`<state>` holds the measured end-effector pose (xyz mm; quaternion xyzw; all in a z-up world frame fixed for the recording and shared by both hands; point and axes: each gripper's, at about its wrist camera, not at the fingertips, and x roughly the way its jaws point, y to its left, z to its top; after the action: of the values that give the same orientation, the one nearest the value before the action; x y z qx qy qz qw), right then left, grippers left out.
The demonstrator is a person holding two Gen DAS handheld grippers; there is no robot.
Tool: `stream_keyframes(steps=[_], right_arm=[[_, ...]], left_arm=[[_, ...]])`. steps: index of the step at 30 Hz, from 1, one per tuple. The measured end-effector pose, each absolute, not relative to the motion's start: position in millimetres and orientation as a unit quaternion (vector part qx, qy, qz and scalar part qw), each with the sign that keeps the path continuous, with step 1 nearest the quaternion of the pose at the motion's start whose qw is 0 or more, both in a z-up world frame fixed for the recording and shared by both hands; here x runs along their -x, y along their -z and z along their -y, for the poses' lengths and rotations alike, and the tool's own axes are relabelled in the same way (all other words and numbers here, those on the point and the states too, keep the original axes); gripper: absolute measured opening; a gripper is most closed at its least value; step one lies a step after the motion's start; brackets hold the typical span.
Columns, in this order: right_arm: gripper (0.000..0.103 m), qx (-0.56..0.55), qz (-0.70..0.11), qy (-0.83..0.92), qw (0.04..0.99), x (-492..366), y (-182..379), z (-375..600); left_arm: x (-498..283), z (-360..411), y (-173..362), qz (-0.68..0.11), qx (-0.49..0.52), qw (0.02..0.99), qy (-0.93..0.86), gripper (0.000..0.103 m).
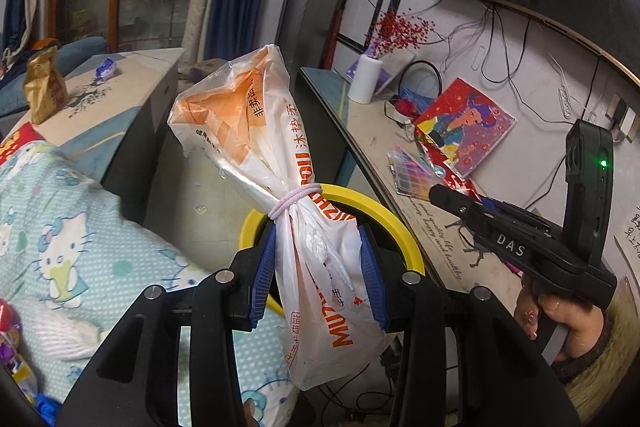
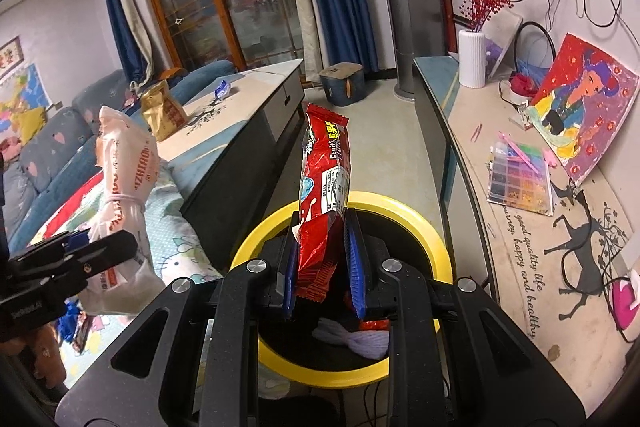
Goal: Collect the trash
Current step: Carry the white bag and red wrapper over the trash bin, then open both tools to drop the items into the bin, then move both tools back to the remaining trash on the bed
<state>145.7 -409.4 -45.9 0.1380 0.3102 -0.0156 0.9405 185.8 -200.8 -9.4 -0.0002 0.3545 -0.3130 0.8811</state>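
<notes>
My left gripper [image 1: 318,239] is shut on a white and orange plastic bag [image 1: 260,115] tied with a pale hair band; the bag stands up between the blue pads. Behind it is the yellow-rimmed bin [image 1: 384,215]. In the right wrist view my right gripper [image 2: 322,223] is shut on a red snack wrapper [image 2: 324,155], held upright right above the bin's yellow rim [image 2: 400,207]. A pale bundle of yarn [image 2: 360,341] lies inside the bin. The left gripper [image 2: 100,243] with the bag [image 2: 124,163] hangs to the left of the bin. A hand holds the right gripper [image 1: 440,193] to the bag's right.
A low table on the left carries a gold bag [image 2: 162,111] and a blue wrapper [image 2: 222,90]. A long shelf on the right holds a white vase [image 2: 471,59], a painting [image 2: 580,107] and a bead box [image 2: 520,183]. A cartoon-cat blanket [image 1: 80,227] lies beside the bin.
</notes>
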Motion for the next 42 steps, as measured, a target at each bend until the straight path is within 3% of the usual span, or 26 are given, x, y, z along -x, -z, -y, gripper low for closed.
stream_keyframes(steps=[14, 15, 17, 19, 21, 24, 26, 30, 38, 42], right_arm=[[0.018, -0.177, -0.363, -0.002, 0.915, -166.8, 84.4, 430.8], [0.02, -0.181, -0.366, -0.002, 0.913, -168.2, 87.2, 430.7], [0.038, -0.186, -0.37, 0.01, 0.91, -169.5, 94.2, 432.7], [0.042, -0.194, -0.375, 0.018, 0.906, -168.9, 98.8, 435.9], [0.046, -0.182, -0.378, 0.042, 0.907, -168.1, 100.0, 438.3], [0.048, -0.173, -0.369, 0.058, 0.911, -165.6, 96.5, 439.7], [0.061, -0.169, -0.363, 0.068, 0.914, -163.5, 94.4, 440.7], [0.065, -0.155, -0.346, 0.081, 0.922, -160.1, 85.6, 438.9], [0.084, -0.109, -0.301, 0.098, 0.942, -152.3, 68.3, 426.3], [0.086, -0.101, -0.293, 0.092, 0.946, -151.5, 64.2, 421.0]], left_arm=[[-209.2, 248.3, 58.5, -0.406, -0.032, 0.847, 0.34, 0.039], [-212.3, 250.1, 62.4, -0.412, -0.031, 0.844, 0.342, 0.04], [-218.8, 256.1, 71.0, -0.426, -0.033, 0.834, 0.349, 0.044], [-223.9, 259.8, 76.4, -0.43, -0.041, 0.835, 0.341, 0.056], [-227.2, 256.6, 76.3, -0.429, -0.033, 0.838, 0.335, 0.082], [-228.0, 249.6, 70.7, -0.419, -0.02, 0.848, 0.325, 0.094], [-226.6, 244.5, 65.5, -0.41, -0.017, 0.855, 0.316, 0.096], [-220.9, 235.3, 55.9, -0.389, -0.018, 0.871, 0.299, 0.096], [-207.2, 203.8, 37.9, -0.345, 0.005, 0.904, 0.252, 0.096], [-200.2, 192.7, 30.7, -0.33, 0.015, 0.914, 0.235, 0.096]])
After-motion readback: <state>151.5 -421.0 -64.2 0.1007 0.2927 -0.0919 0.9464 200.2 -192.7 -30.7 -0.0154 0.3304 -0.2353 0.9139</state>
